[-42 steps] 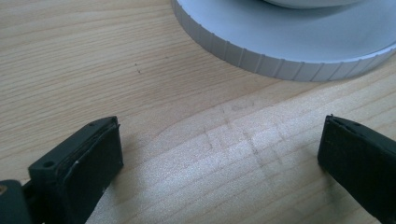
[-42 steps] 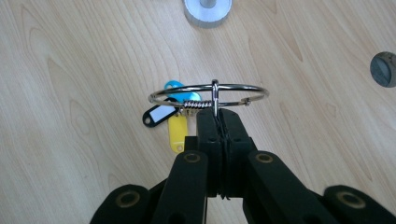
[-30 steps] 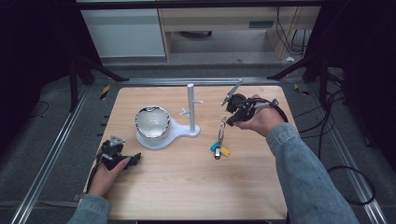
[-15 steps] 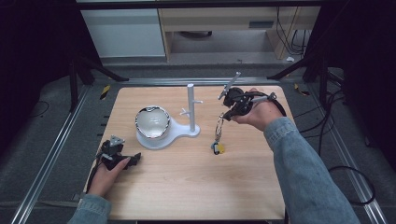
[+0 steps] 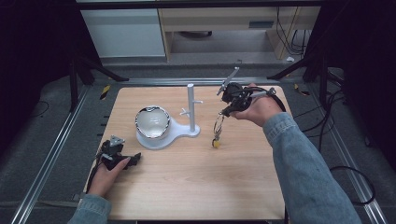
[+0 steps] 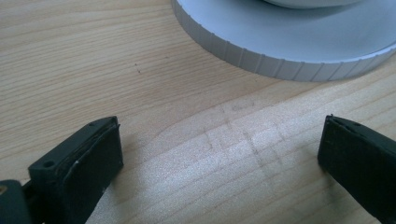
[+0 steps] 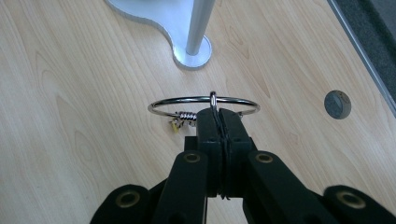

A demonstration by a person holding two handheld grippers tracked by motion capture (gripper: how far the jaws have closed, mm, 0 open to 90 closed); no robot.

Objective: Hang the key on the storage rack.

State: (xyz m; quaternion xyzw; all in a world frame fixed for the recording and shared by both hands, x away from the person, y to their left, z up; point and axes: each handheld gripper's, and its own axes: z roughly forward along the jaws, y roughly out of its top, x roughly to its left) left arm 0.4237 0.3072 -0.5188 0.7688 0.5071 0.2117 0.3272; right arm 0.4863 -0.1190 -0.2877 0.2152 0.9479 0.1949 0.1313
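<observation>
Key ring (image 7: 203, 105): metal loop, pinched in the right gripper (image 7: 219, 122), jaws closed tight; hangs above the table (image 5: 187, 186), near the stand (image 5: 190, 109); a yellow tag, perhaps, dangles below. Left gripper (image 6: 219, 154): jaws wide, holding nothing, resting on the table.

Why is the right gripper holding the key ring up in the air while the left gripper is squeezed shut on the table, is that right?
Not quite. The left gripper is open, its jaws wide apart over bare wood in the left gripper view. The right gripper does hold the key ring up.
</observation>
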